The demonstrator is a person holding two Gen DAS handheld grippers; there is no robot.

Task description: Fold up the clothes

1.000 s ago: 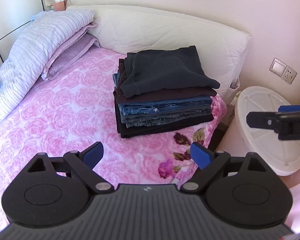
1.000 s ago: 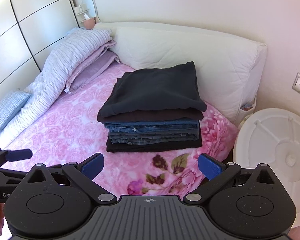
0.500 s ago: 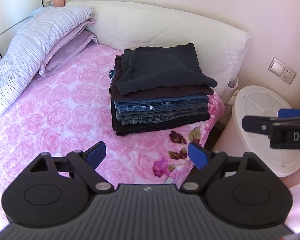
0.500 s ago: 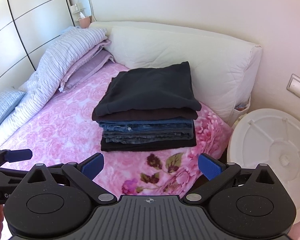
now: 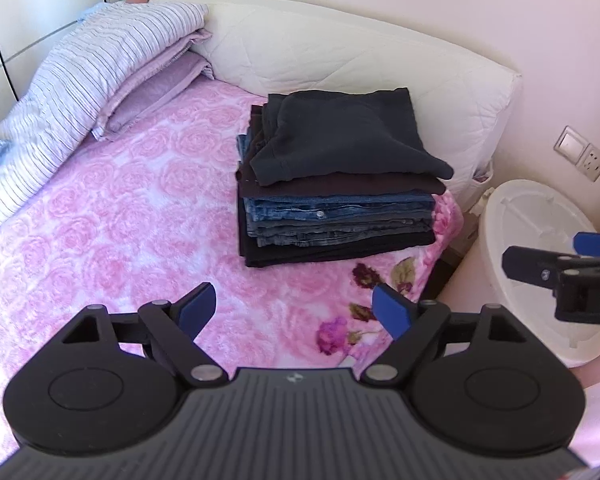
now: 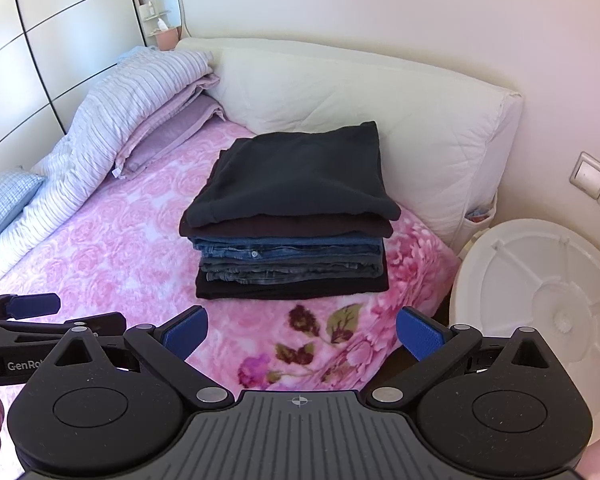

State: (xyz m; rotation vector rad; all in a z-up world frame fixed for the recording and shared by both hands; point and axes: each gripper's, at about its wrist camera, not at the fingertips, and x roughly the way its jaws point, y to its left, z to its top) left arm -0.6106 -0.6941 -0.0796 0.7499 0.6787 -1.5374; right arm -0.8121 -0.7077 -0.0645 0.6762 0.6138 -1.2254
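Observation:
A stack of folded clothes (image 5: 336,184) sits on the pink floral bedspread (image 5: 120,216) near the bed's right corner, with a dark navy garment (image 5: 348,136) on top, then jeans and black items. It also shows in the right wrist view (image 6: 292,216). My left gripper (image 5: 296,312) is open and empty, in front of the stack. My right gripper (image 6: 302,334) is open and empty, also in front of the stack. Each gripper shows at the edge of the other's view.
A cream headboard cushion (image 5: 360,56) stands behind the stack. Striped and lilac pillows (image 5: 112,68) lie at the left. A white round lid-like object (image 6: 540,312) stands beside the bed at the right. A wall switch and socket (image 5: 580,154) are at the right. Wardrobe doors (image 6: 40,48) are at the left.
Both views have shifted slightly; the stack sits a little further left in the right wrist view. Both grippers stay open and empty.

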